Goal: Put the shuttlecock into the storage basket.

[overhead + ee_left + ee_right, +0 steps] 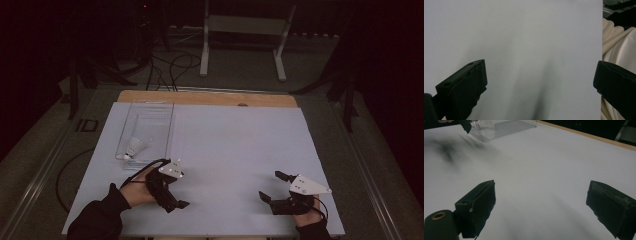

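Bare white table top (235, 145) between left gripper (172, 197) and right gripper (272, 186), open passage there and ahead of both. Only obstacle: clear tray (148, 131) just ahead of left gripper, shuttlecock (134, 148) lying in its near end. Right gripper's jaws wide apart over bare surface (544, 177); tray (504, 127) far off ahead-left. Left jaws spread, table edge (602, 37) close by.

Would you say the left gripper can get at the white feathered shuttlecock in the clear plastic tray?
Probably yes: the left gripper, jaws open, sits just near of the clear plastic tray, whose top is open above the white feathered shuttlecock.
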